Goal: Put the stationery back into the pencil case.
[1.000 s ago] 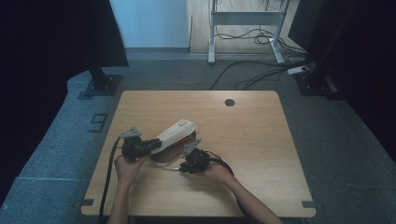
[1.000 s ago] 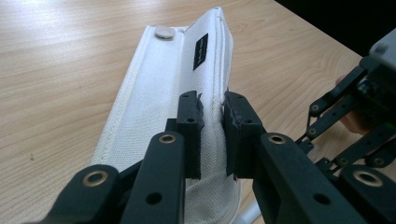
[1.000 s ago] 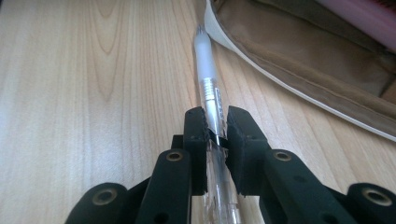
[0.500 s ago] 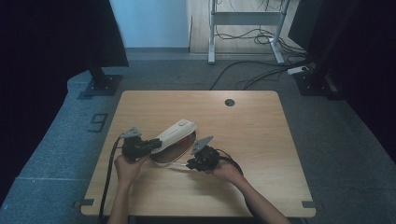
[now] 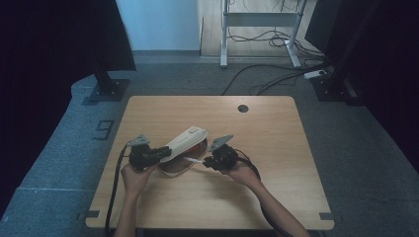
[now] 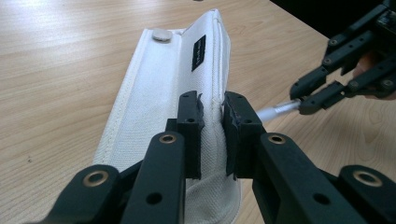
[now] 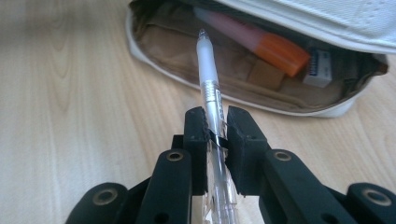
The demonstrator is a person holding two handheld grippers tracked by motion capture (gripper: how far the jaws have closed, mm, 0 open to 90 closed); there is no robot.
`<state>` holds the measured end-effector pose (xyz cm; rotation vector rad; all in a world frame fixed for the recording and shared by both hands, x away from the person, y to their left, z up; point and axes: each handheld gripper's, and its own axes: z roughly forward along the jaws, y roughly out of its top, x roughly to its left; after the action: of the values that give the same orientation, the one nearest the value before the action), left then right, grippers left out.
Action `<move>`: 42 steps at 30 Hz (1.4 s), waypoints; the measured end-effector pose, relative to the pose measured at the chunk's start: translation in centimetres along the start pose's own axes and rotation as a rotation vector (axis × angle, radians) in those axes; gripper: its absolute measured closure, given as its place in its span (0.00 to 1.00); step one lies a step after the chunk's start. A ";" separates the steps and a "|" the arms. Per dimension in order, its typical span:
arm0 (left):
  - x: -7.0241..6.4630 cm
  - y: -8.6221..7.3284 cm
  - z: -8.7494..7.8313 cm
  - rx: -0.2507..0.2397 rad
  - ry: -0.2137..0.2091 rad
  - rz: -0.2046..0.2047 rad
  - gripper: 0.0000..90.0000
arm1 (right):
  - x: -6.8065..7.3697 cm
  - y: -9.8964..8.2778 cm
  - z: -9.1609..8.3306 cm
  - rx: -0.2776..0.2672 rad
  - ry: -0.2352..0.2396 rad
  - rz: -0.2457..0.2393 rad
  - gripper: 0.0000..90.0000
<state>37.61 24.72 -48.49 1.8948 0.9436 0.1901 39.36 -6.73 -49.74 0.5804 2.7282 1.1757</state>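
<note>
Your left gripper [image 6: 212, 133] is pinched tight on the raised edge of the white pencil case [image 6: 159, 93], holding its flap [image 5: 185, 139] up and open. In the left gripper view the flap runs away from your jaws, with a round snap button [image 6: 161, 34] near its far end and a small black label [image 6: 198, 52] beside the seam.

Your right gripper [image 7: 217, 135] is clamped on a clear pen [image 7: 209, 81], which passes between the jaws and points toward the open case; its tip sits over the near rim of the opening. Inside the case [image 7: 243, 70] you can see a tan lining, an orange marker [image 7: 271, 46] lying slantwise and a small white eraser [image 7: 320, 65] at the right end.

From the high view, both your hands are at the near middle of the wooden table [image 5: 276, 148]: the left gripper [image 5: 160, 154] at the case's left side, the right gripper [image 5: 206, 162] just to its right, with the pen [image 5: 193, 159] bridging the gap. A round hole [image 5: 242, 108] sits near the table's far edge.
</note>
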 end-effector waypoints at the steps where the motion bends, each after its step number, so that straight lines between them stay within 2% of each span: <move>1: 0.0 0.0 0.0 0.000 -0.001 0.000 0.86 | -0.1 0.1 0.0 0.000 -0.002 0.002 0.86; 9: -0.1 0.0 0.0 0.003 -0.005 0.003 0.86 | -1.1 0.8 1.1 0.002 -0.048 0.010 0.86; 17: -0.3 0.1 0.0 0.001 -0.008 0.004 0.86 | -1.6 1.3 1.9 0.007 -0.067 0.012 0.86; 42: -0.7 0.3 0.3 -0.003 -0.032 0.009 0.86 | -1.9 2.8 4.4 -0.004 -0.078 0.021 0.86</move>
<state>37.41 23.94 -48.22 1.8944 0.9123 0.1659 43.03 -2.69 -50.86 0.6426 2.6605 1.1372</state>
